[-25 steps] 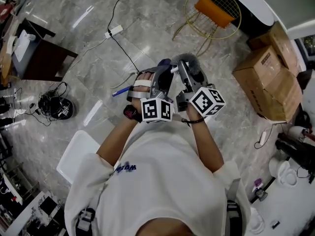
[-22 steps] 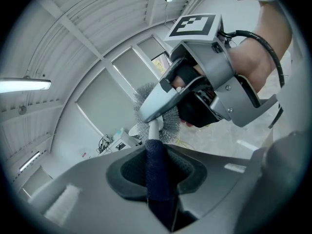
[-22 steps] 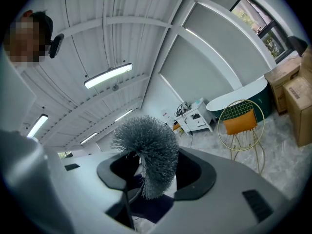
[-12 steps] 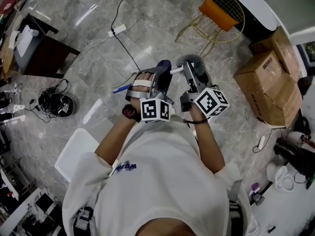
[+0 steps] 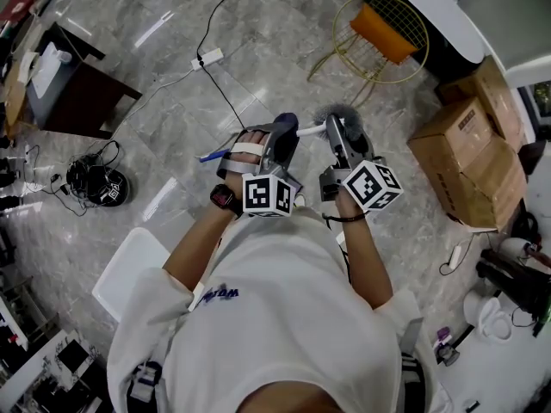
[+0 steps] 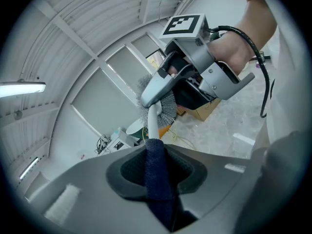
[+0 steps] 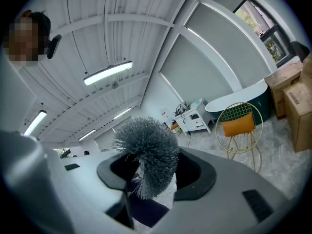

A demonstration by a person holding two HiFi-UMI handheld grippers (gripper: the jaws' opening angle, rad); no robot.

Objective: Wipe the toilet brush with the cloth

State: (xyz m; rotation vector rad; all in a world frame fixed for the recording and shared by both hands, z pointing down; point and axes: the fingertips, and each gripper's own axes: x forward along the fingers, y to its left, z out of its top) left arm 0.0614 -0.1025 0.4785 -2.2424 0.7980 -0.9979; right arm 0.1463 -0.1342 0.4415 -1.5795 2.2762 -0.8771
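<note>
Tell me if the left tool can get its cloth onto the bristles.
Probably yes: the left tool holds the cloth on the handle, just short of the bristles. Only the right tool, clamped on the brush at the neck, crowds part of the head.

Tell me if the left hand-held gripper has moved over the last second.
Yes, slightly. Against the floor's power strip, the left hand-held gripper has shifted leftward in the head view.

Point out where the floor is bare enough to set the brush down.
Bare marble floor lies between the power-strip cable and the gold wire chair, and between that chair and the cardboard boxes. The left edge by the dark table and cable heap is crowded.
</note>
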